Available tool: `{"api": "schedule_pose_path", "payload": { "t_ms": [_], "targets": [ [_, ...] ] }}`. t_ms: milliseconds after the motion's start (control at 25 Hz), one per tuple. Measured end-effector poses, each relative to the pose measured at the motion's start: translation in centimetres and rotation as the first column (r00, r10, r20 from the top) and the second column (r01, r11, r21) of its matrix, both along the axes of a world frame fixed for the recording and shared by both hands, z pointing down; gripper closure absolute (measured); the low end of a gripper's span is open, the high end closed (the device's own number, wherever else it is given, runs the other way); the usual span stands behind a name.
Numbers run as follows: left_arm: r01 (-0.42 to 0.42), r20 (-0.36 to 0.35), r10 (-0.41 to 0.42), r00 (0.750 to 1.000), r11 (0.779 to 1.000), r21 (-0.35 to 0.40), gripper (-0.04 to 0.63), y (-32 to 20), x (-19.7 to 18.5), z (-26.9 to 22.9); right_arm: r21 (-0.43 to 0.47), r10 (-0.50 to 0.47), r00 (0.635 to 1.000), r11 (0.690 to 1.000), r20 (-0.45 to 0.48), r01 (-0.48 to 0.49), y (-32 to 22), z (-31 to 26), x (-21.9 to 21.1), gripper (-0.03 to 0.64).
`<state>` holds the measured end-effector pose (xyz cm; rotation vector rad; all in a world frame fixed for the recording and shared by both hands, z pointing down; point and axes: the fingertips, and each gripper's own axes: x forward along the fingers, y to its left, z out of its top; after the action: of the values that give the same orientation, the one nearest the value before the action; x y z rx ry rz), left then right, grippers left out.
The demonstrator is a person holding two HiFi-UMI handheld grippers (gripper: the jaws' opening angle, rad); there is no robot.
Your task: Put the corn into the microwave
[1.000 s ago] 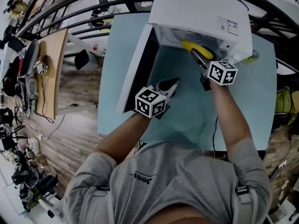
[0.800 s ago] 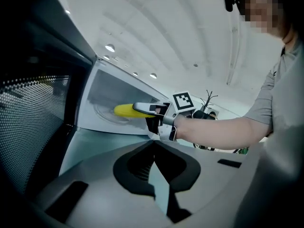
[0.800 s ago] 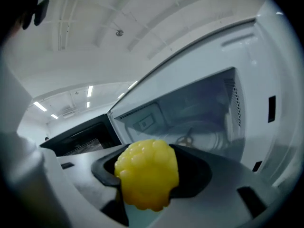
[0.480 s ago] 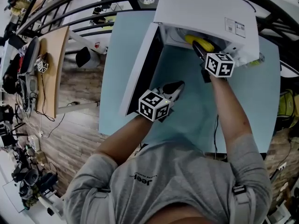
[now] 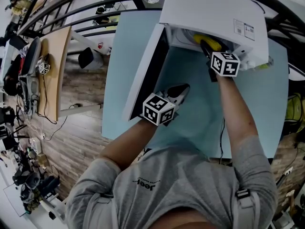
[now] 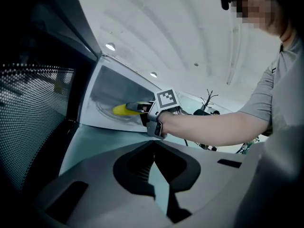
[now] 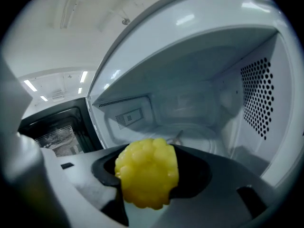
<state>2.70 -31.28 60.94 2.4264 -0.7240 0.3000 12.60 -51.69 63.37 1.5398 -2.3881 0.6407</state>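
A yellow corn cob (image 7: 147, 177) is clamped between the jaws of the right gripper (image 7: 148, 186), which are spread wide around it; the cob is seen end-on there. In the head view, the right gripper (image 5: 208, 50) is reached into the open front of a white box-shaped microwave (image 5: 209, 8), and the corn (image 5: 202, 38) is held just inside the cavity mouth, with the round glass turntable (image 7: 199, 132) ahead of it. The dark-windowed microwave door (image 5: 145, 70) is swung fully open. The left gripper (image 5: 179, 91) is held low over the pale blue table (image 5: 128, 42) beside that door, its jaw tips drawn together with nothing between them.
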Motion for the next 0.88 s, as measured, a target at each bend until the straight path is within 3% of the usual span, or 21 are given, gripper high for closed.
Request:
{"api": "schedule_pose_path", "payload": {
  "t_ms": [880],
  "targets": [
    [0.009,0.029,-0.008,1.000,0.999,-0.033,0.577,0.2,-0.1,2.2,0.008,0.042,0.999,0.999,-0.034,-0.042,-2.4,1.8,2.5,0.368]
  ]
}}
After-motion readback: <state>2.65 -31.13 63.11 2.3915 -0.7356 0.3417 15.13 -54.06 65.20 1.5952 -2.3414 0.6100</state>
